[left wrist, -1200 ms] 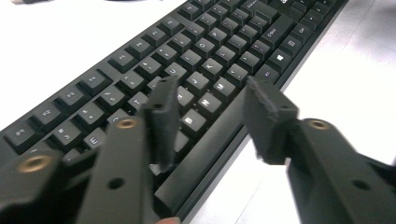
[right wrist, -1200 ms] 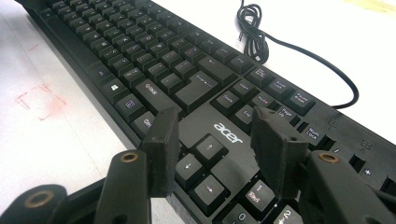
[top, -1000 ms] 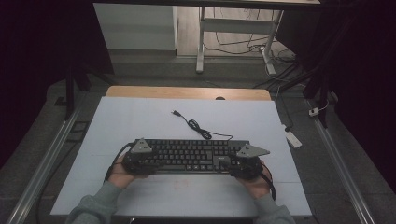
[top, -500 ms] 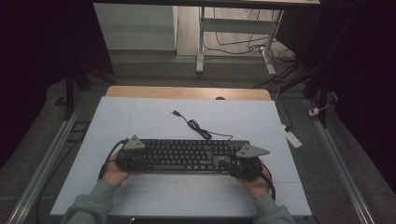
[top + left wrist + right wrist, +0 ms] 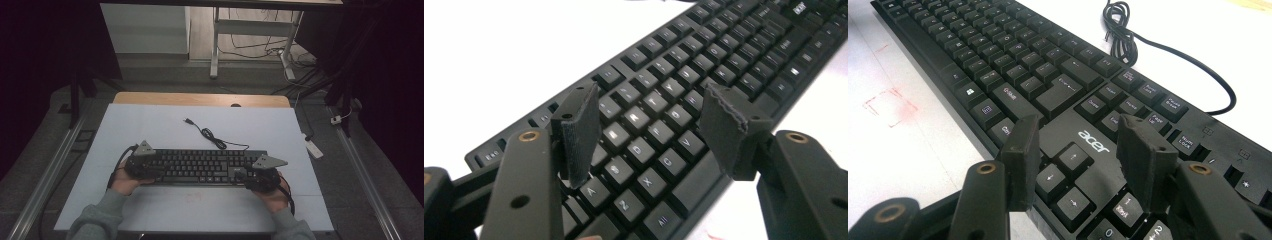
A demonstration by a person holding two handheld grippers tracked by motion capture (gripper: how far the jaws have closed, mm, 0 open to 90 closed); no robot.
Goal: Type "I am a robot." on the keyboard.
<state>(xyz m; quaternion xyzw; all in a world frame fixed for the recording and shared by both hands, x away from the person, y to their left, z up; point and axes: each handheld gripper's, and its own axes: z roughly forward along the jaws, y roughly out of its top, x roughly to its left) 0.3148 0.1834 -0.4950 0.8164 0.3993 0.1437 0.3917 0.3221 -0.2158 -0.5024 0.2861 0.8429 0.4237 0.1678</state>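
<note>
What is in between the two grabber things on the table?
The black keyboard stretches across the whole gap, from the left gripper at one end to the right gripper at the other. The high view shows this.

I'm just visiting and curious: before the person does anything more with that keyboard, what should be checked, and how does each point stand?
1. Left tongs open, over the letter keys: ok.
2. Right tongs open, over the arrow keys: ok.
3. Keyboard flat on the table: ok.
4. Keyboard cable slack, plug loose on the table: ok.
5. Tongs touching keys: cannot tell.
</note>
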